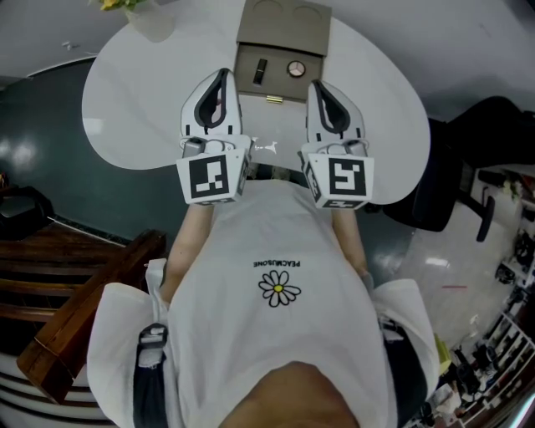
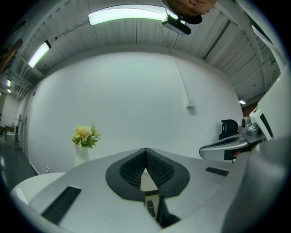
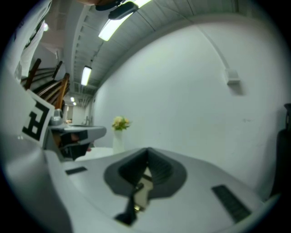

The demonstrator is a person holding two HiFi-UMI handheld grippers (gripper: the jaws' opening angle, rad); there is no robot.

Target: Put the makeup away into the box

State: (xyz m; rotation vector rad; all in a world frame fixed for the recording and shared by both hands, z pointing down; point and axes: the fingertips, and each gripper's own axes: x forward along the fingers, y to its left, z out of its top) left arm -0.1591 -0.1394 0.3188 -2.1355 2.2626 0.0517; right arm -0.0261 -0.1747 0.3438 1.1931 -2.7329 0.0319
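An open tan box point(image 1: 250, 90) stands on the white table point(image 1: 134, 92) with its lid point(image 1: 284, 33) tipped back. Inside lie a black stick-shaped item point(image 1: 260, 71) and a round compact point(image 1: 295, 68). My left gripper point(image 1: 221, 77) and right gripper point(image 1: 320, 89) hover side by side just before the box, both shut with nothing between the jaws. In the left gripper view the shut gripper point(image 2: 145, 151) frames a slice of the box point(image 2: 148, 182) and the black item point(image 2: 150, 208). The right gripper point(image 3: 147, 153) likewise shows the box point(image 3: 142, 193) through its gap.
A white vase of yellow flowers point(image 1: 150, 21) stands at the table's far left, also visible as the vase point(image 2: 84, 139) and the vase point(image 3: 118, 133). A black chair point(image 1: 468, 159) is at the right, wooden steps point(image 1: 75, 326) at the lower left. A white wall lies behind the table.
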